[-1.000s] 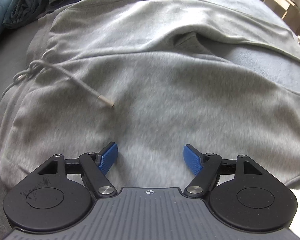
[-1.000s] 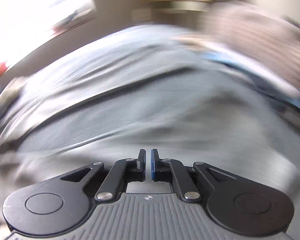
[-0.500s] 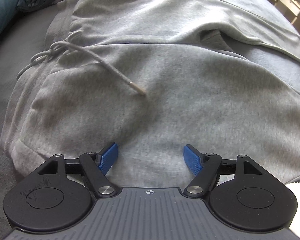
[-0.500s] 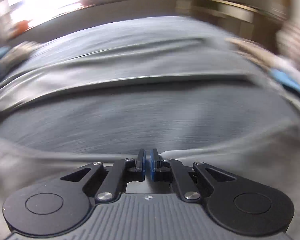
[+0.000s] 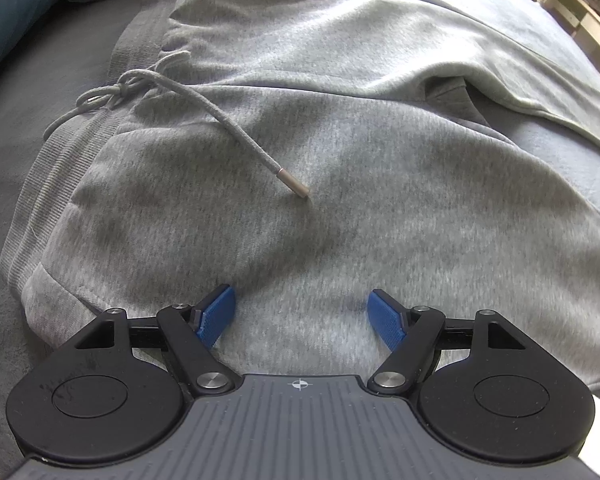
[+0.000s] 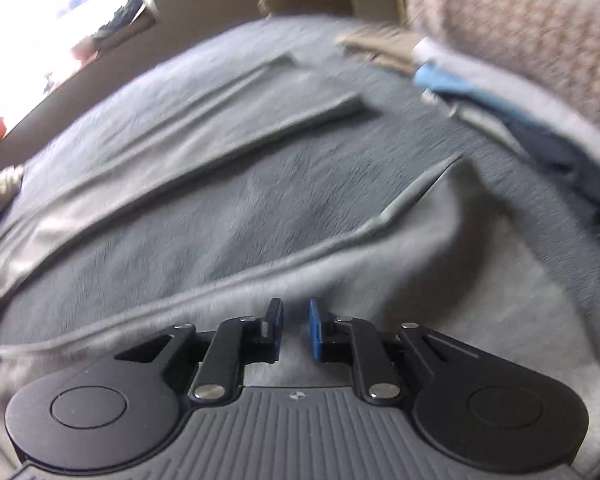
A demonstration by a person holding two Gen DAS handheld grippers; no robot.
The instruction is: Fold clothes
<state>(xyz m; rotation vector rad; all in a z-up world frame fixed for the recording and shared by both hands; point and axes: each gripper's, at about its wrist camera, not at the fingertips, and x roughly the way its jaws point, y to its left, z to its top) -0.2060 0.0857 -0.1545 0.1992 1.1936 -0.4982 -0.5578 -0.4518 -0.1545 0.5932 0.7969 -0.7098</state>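
Sweatpants [image 5: 340,208] lie spread across the grey bed [image 5: 28,128], drawstring [image 5: 228,128] loose on top. Left gripper [image 5: 302,314] hovers above them, jaws wide apart; right gripper [image 6: 294,330] is slightly parted, gripping nothing.

Left claw [image 5: 302,314] spread wide and empty, right claw [image 6: 294,330] narrowly parted, seemingly gripping nothing

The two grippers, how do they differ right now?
The left gripper has its jaws spread wide; the right gripper has its jaws nearly together, with only a narrow gap. The left one is over the waist end of the grey sweatpants, near the drawstring; the right one is over a leg edge, beside a clothes pile. Neither holds fabric. Both have blue pads.
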